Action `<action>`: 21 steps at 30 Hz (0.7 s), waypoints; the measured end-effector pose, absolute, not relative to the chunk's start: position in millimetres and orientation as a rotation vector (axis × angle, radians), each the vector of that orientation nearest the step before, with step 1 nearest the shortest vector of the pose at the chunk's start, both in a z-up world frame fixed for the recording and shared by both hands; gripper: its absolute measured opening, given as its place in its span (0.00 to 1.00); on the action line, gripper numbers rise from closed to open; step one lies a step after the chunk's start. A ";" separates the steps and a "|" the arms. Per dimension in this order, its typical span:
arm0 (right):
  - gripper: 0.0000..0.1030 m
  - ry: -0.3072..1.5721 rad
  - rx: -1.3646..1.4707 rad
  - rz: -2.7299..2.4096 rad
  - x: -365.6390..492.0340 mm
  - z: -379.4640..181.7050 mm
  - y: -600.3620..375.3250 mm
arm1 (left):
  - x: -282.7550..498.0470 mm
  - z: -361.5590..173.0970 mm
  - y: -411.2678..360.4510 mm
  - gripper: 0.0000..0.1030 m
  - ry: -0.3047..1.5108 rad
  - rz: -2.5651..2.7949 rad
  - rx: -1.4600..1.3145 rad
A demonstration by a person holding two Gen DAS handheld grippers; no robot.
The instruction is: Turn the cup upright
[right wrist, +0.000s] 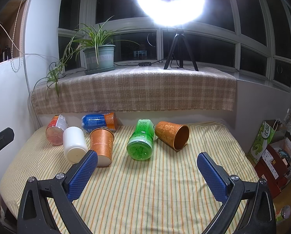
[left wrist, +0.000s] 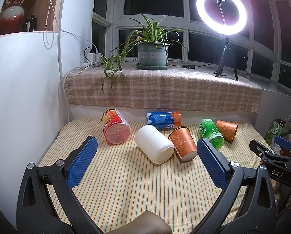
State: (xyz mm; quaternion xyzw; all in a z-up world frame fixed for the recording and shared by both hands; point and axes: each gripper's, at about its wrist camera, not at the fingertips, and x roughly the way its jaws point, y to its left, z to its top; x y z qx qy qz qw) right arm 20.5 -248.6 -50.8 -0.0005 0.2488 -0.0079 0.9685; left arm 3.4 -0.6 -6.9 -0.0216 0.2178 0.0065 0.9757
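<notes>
Several containers lie on their sides on the striped cloth. A white cup [left wrist: 154, 144] [right wrist: 74, 144] lies with its base toward me. Beside it an orange paper cup [left wrist: 182, 144] [right wrist: 102, 145] lies tipped, base toward me. A second orange cup [left wrist: 226, 130] [right wrist: 172, 134] lies with its mouth toward the right. My left gripper [left wrist: 146, 162] is open and empty, just short of the white cup. My right gripper [right wrist: 147, 172] is open and empty, in front of the green bottle [right wrist: 141, 140].
A red bottle [left wrist: 116, 129], a blue-orange bottle [left wrist: 163, 119] and the green bottle [left wrist: 210, 133] also lie on the cloth [left wrist: 145, 185]. Behind is a raised sill with a checked cloth [left wrist: 161, 89], potted plant [left wrist: 152, 53] and ring light [left wrist: 221, 9]. Boxes [right wrist: 270, 152] stand right of the table.
</notes>
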 end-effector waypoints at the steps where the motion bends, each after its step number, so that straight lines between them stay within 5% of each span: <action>1: 1.00 0.503 -0.001 -0.016 20.5 -51.4 -248.9 | 4.0 -7.9 -0.5 1.00 0.439 0.013 -0.043; 21: 1.00 0.520 -0.003 -0.005 25.1 -52.6 -244.8 | 3.9 -7.9 -0.2 1.00 0.440 0.013 -0.040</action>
